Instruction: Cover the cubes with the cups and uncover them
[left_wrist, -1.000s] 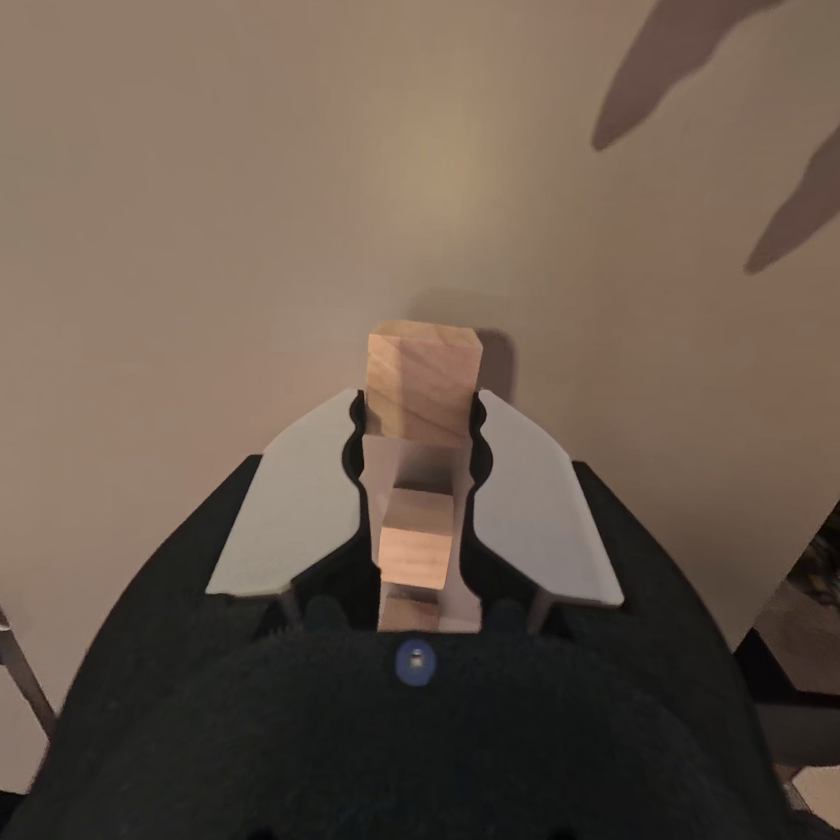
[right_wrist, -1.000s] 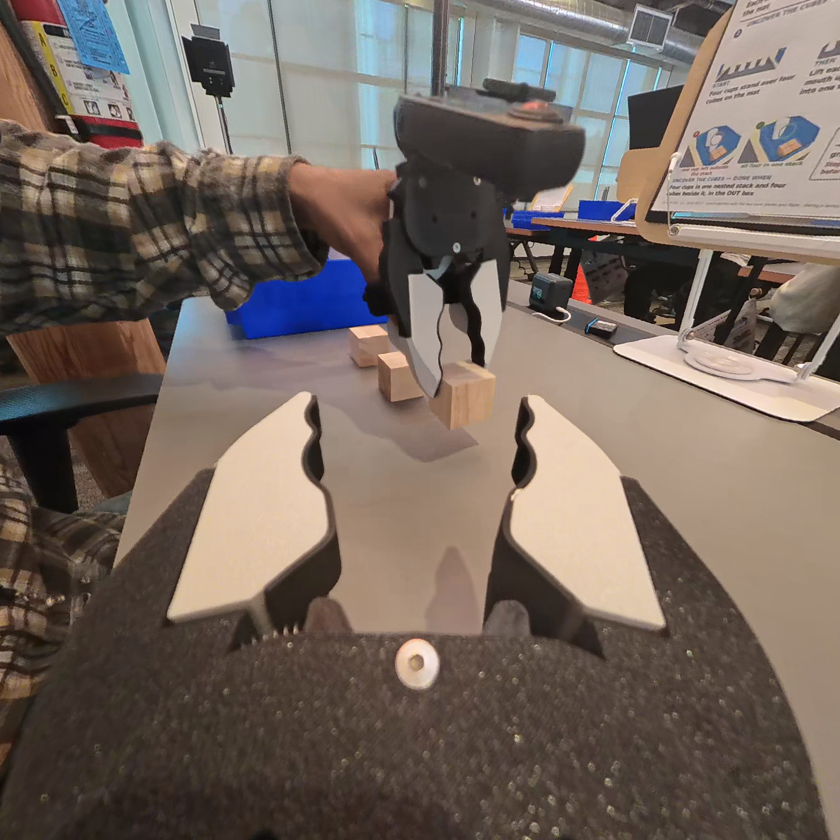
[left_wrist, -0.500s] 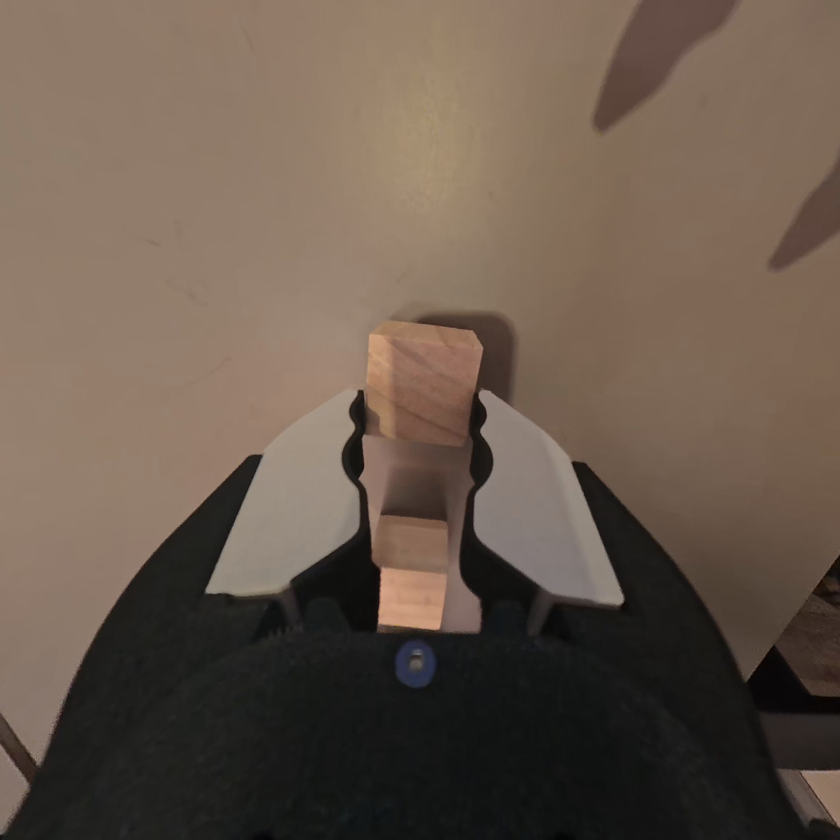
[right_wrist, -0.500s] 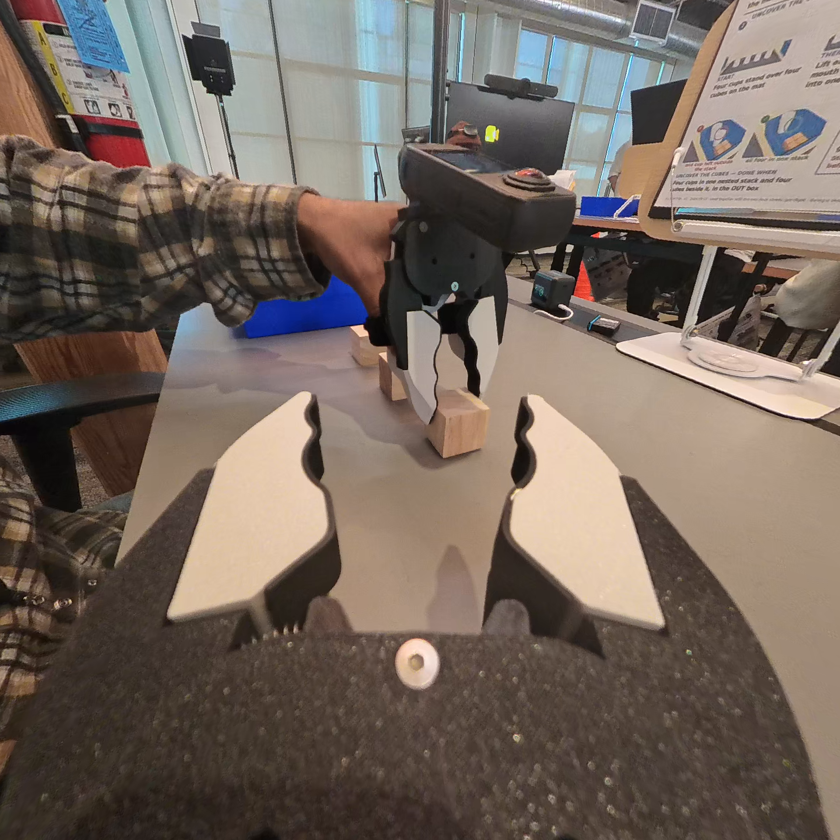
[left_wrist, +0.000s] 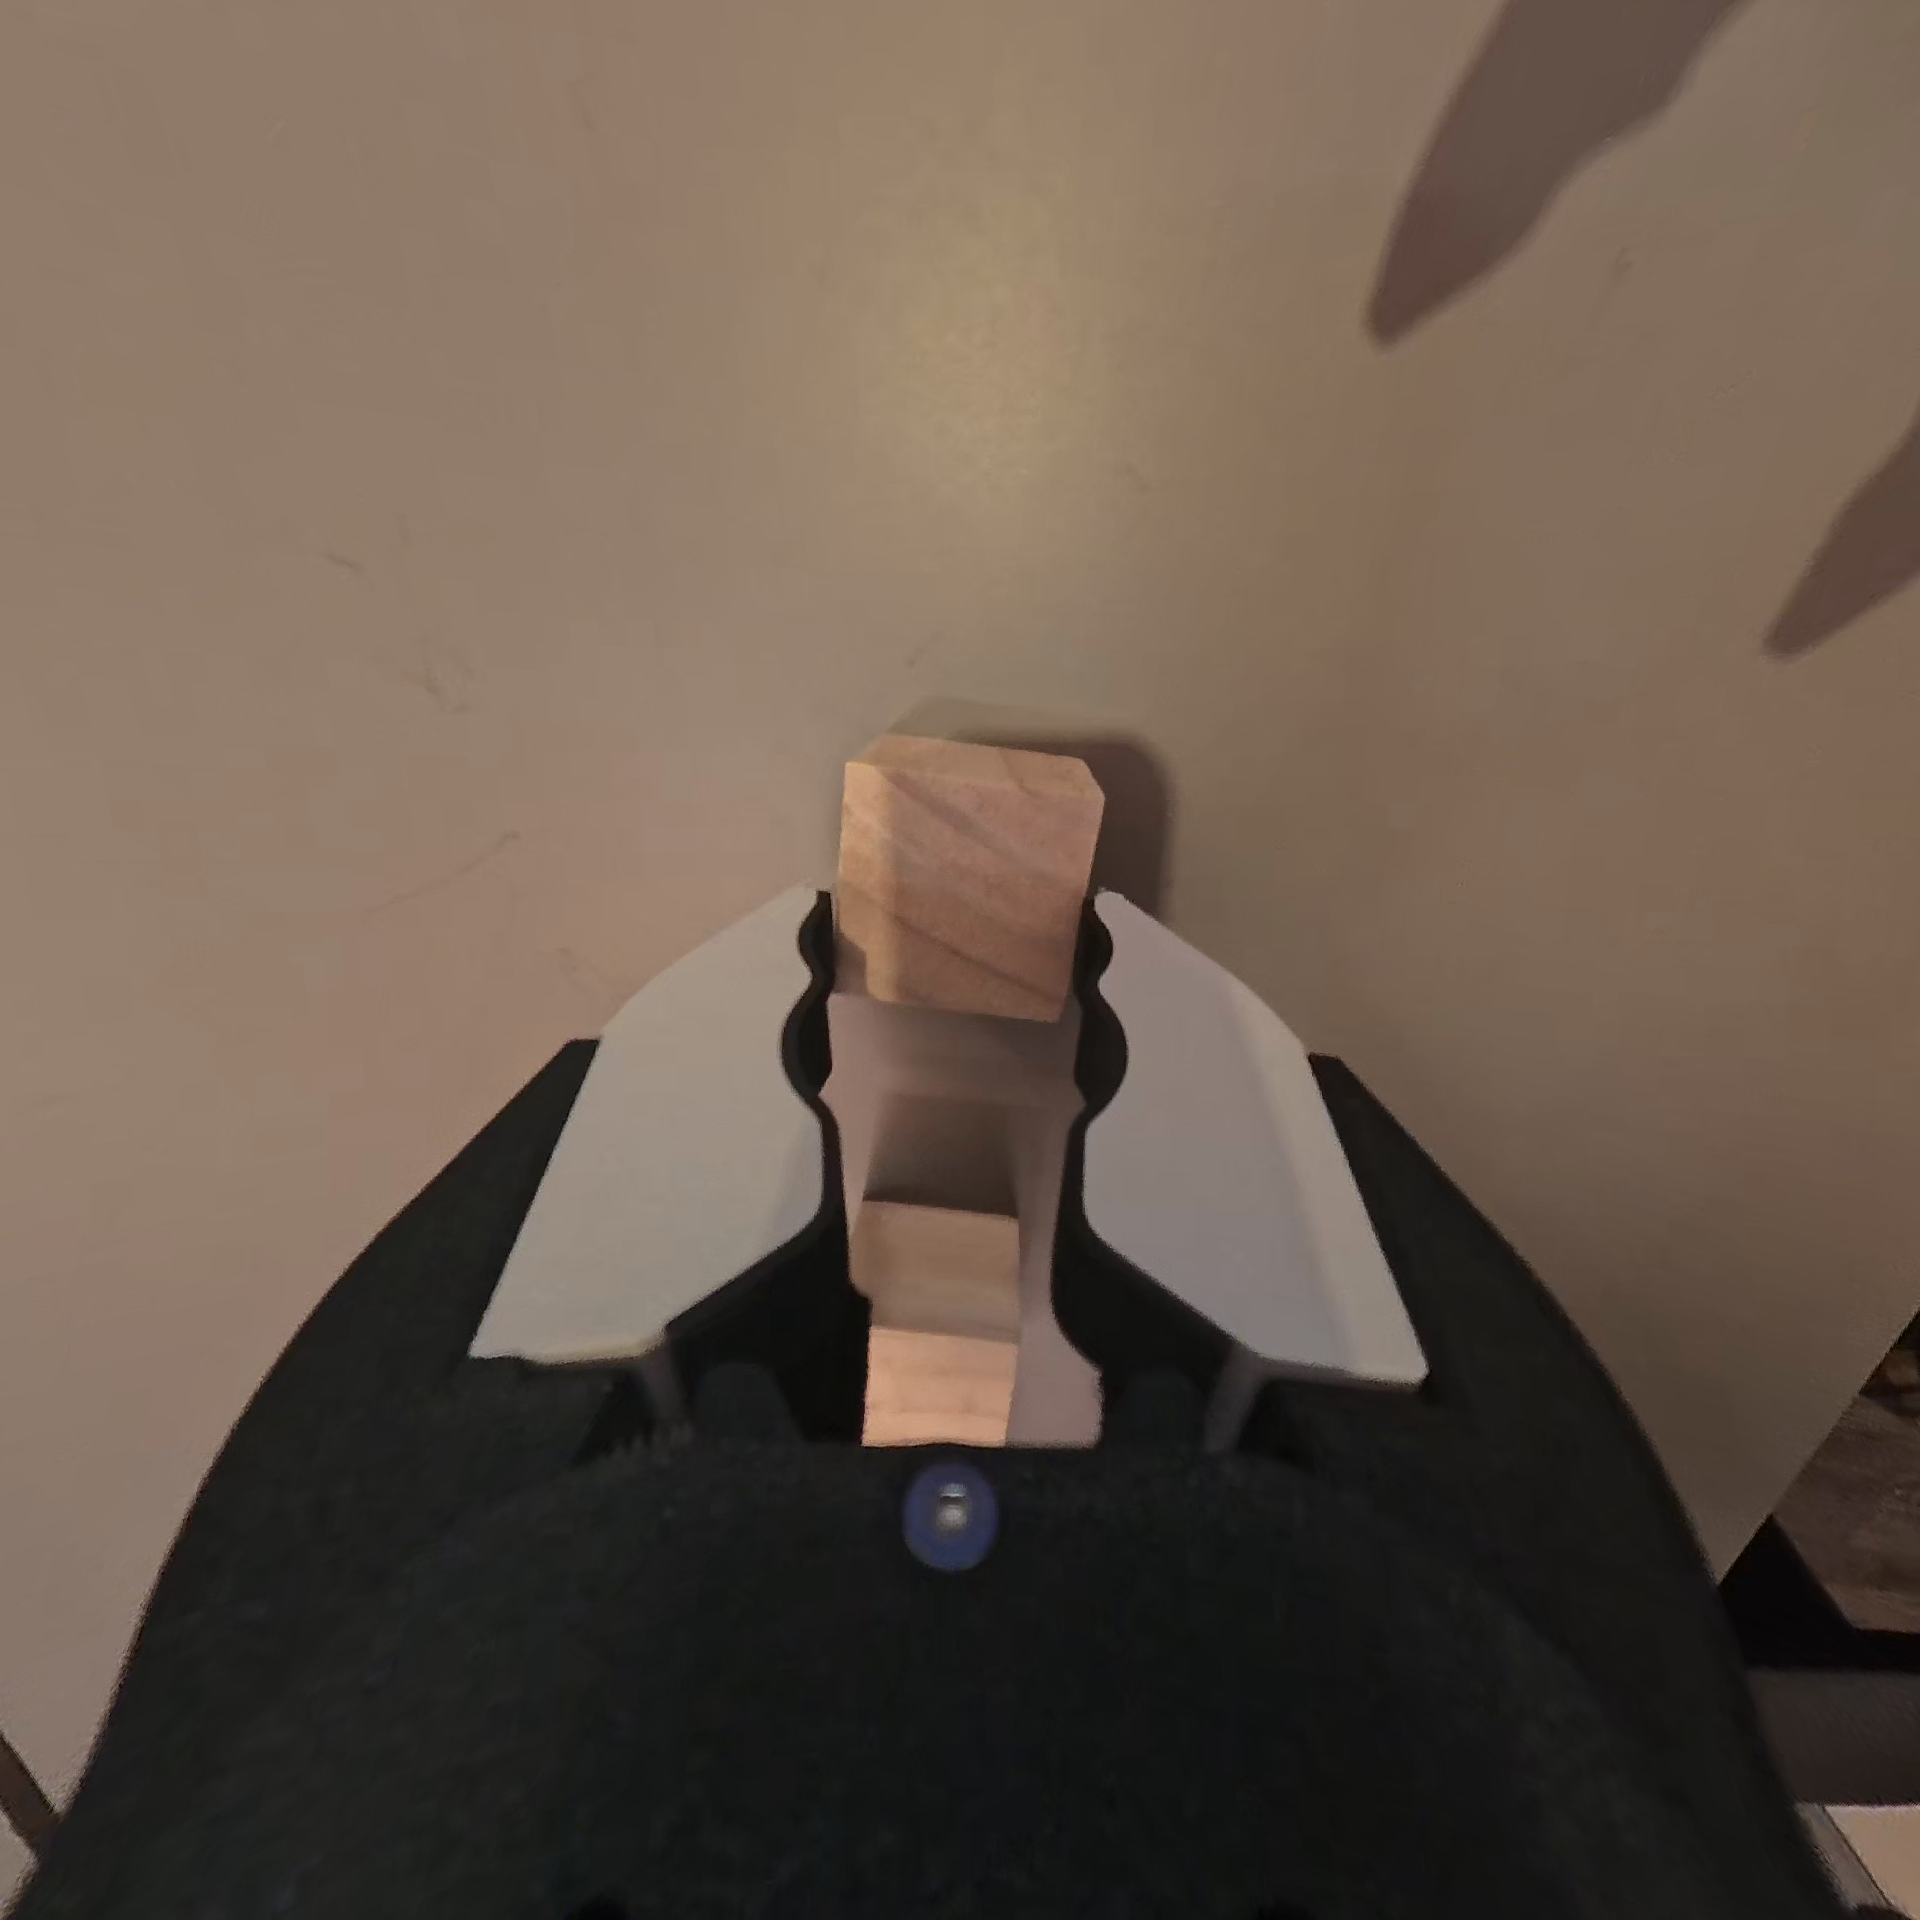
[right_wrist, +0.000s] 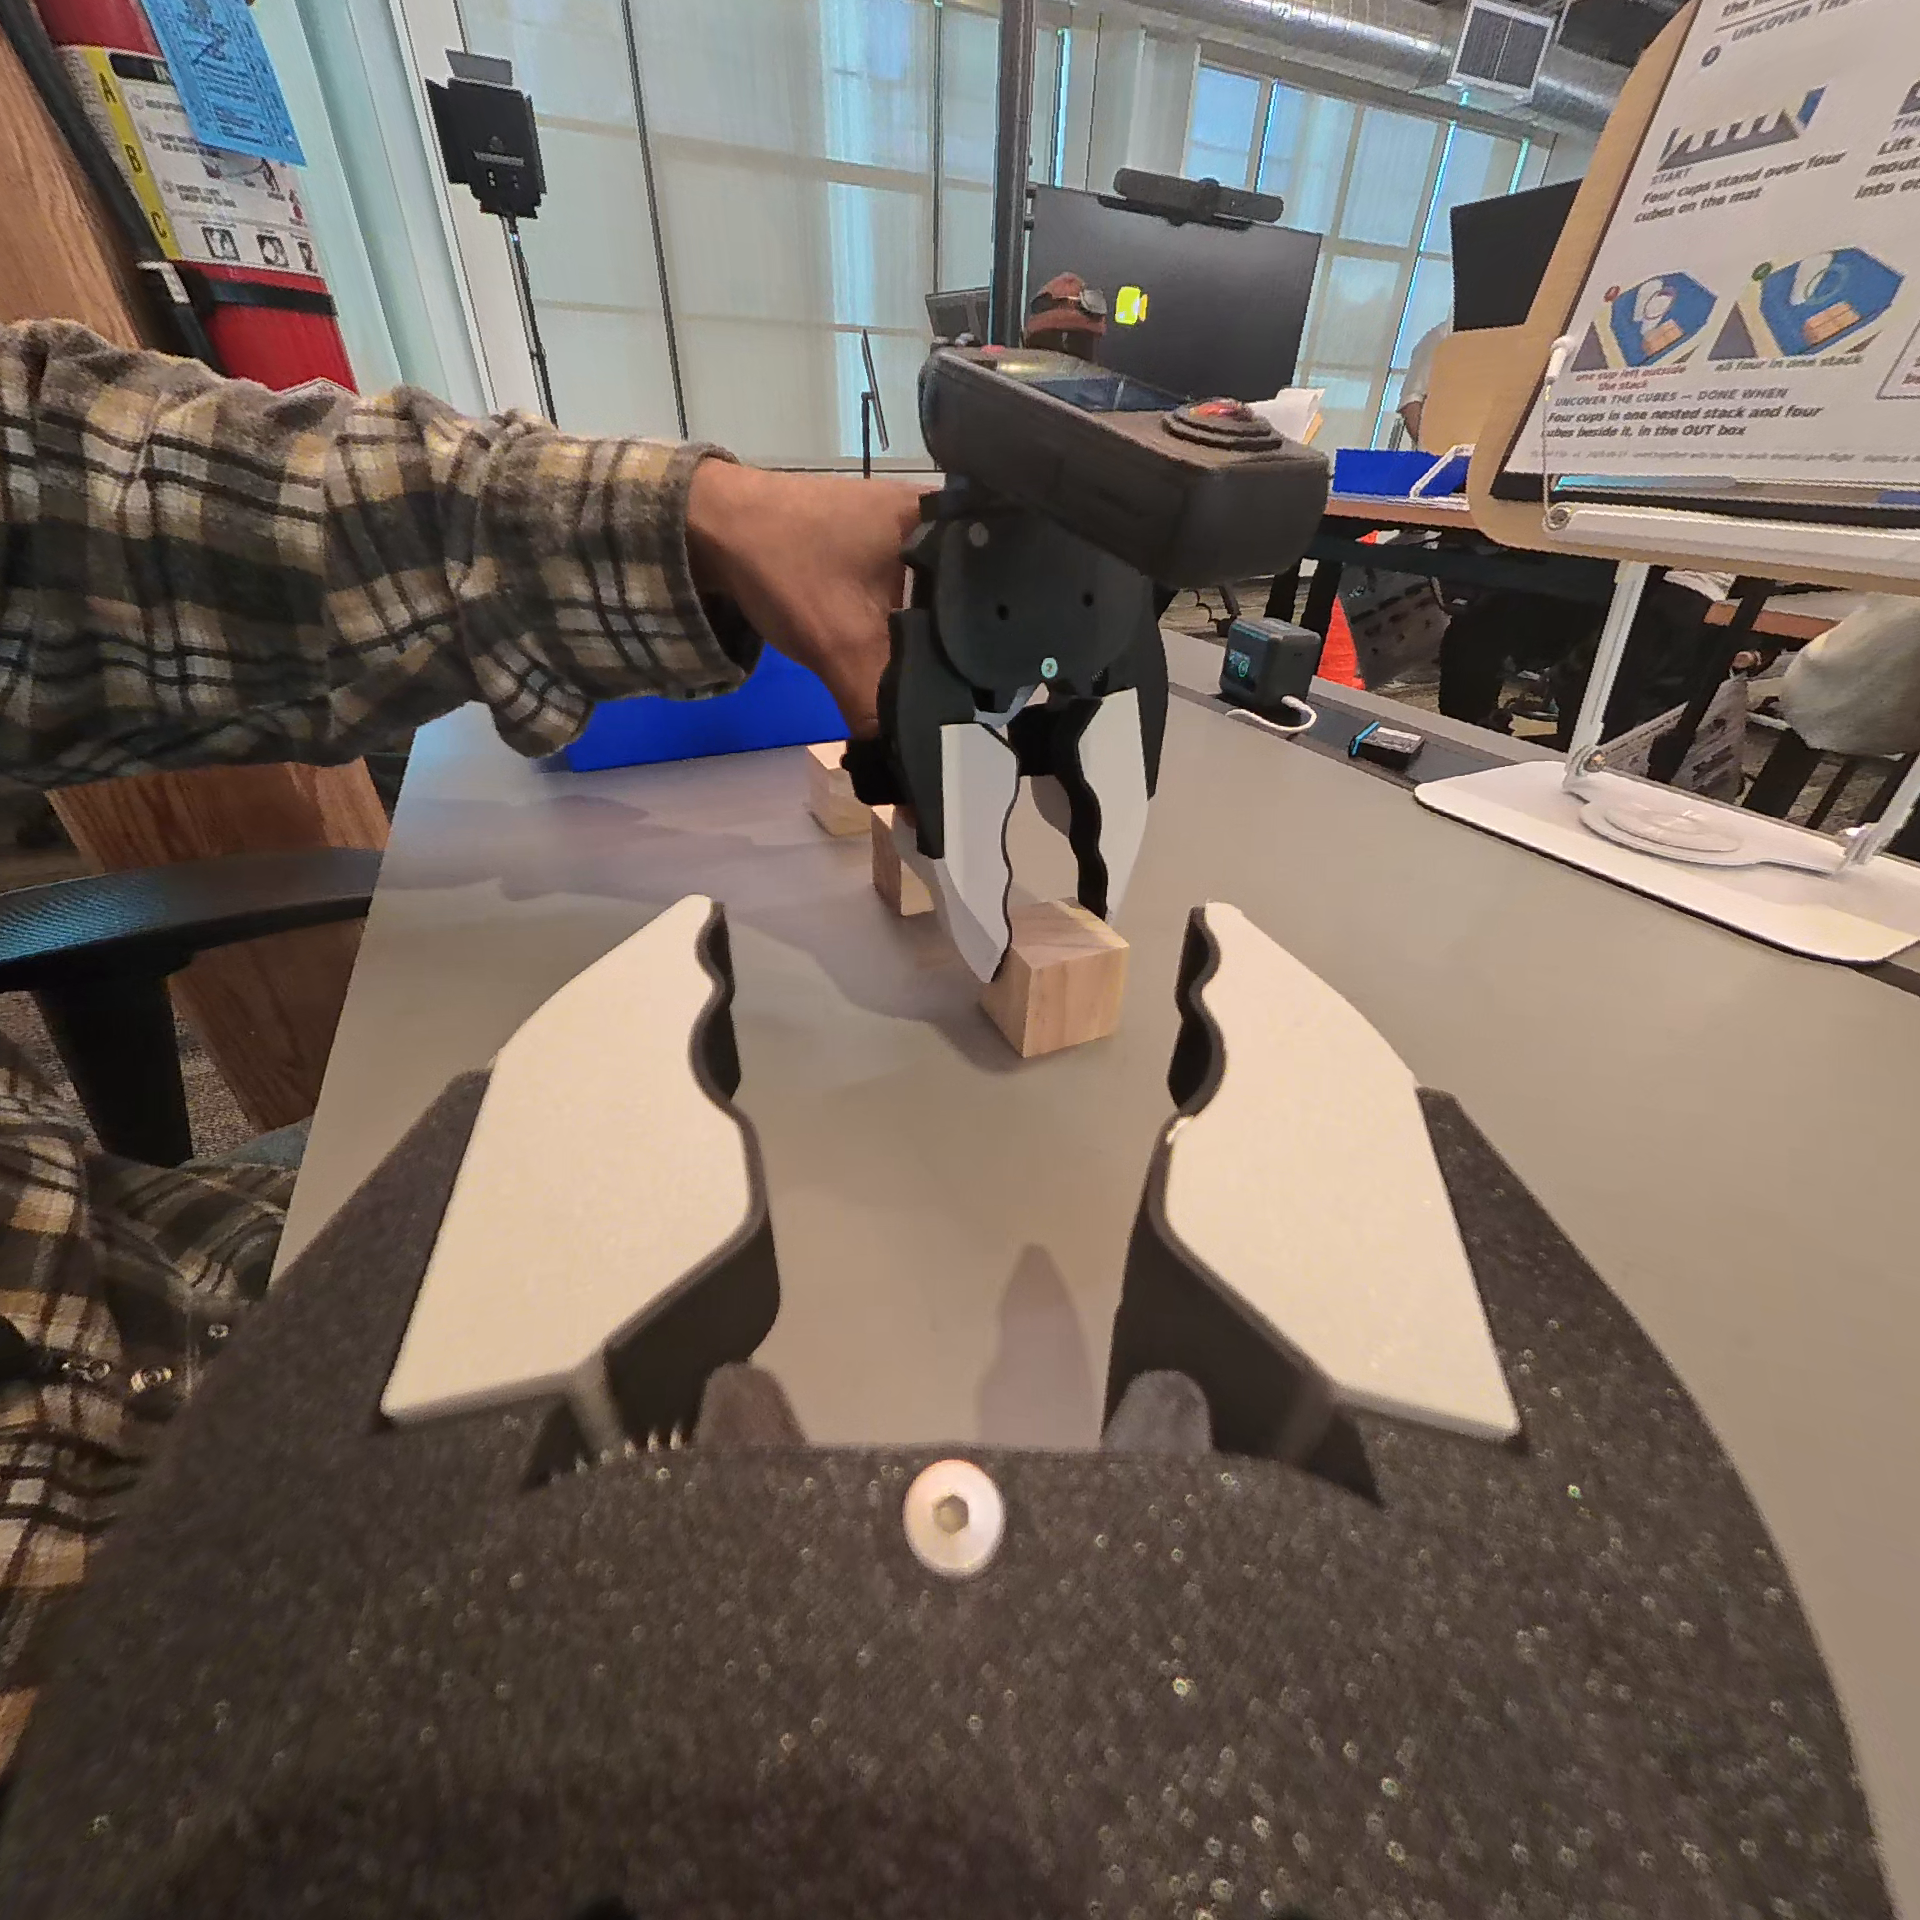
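Note:
My left gripper (left_wrist: 956, 914) is shut on a wooden cube (left_wrist: 966, 894) at its fingertips. In the right wrist view the left gripper (right_wrist: 1039, 935) points down and the cube (right_wrist: 1055, 987) rests on the grey table (right_wrist: 1455, 1039). Two more wooden cubes (right_wrist: 899, 873) (right_wrist: 836, 800) stand in a row behind it. One of them shows between the left fingers (left_wrist: 935, 1340). My right gripper (right_wrist: 956, 935) is open and empty, low over the table just in front of the held cube. No cups are in view.
A blue bin (right_wrist: 707, 717) stands at the table's far end. An instruction board (right_wrist: 1714, 260) on a white stand (right_wrist: 1662, 873) is at the right, with small black devices (right_wrist: 1268, 665) beside it. A chair arm (right_wrist: 177, 904) is off the table's left edge.
My left gripper has come down with the cube, from holding it above the table to resting it on the surface. The right gripper has stayed where it was, open.

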